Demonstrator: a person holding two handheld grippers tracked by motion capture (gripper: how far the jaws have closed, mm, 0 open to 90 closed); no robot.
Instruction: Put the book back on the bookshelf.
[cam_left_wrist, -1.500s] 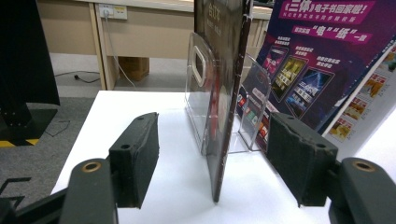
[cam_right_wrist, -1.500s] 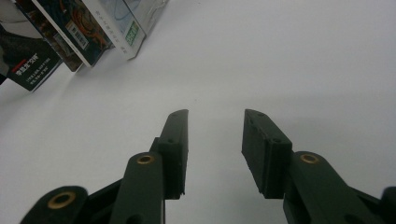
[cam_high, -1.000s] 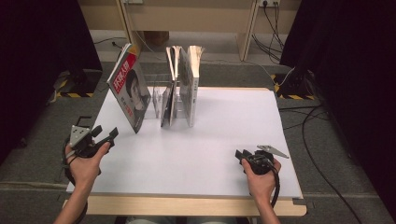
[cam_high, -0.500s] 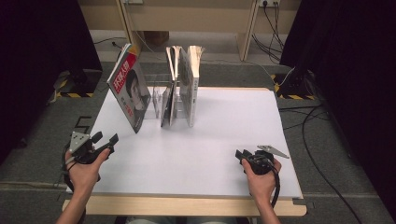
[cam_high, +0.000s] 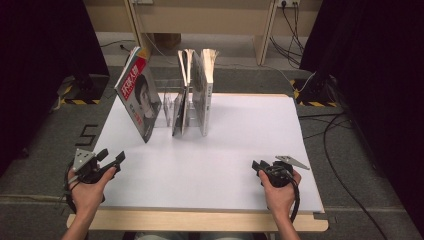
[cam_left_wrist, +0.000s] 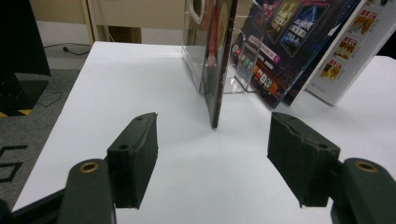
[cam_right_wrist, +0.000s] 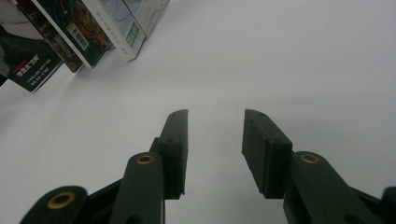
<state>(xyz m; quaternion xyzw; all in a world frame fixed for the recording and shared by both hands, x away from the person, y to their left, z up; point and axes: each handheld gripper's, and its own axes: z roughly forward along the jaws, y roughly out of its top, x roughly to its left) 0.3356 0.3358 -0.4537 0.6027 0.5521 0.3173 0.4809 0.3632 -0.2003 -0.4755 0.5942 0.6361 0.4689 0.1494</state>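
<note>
Since the earlier frame the left gripper (cam_high: 114, 160) has sunk lower at the worktop's (cam_high: 240, 150) near left edge, while the right gripper (cam_high: 258, 166) has kept its place. In the high view, the red-covered book (cam_high: 138, 100) leans at the far left, beside the clear rack (cam_high: 167, 102) holding upright books (cam_high: 200, 90). In the left gripper view, the jaws stand wide apart, empty, with a dark book's edge (cam_left_wrist: 219, 65) ahead. In the right gripper view, the jaws gape over bare white surface, holding nothing.
</note>
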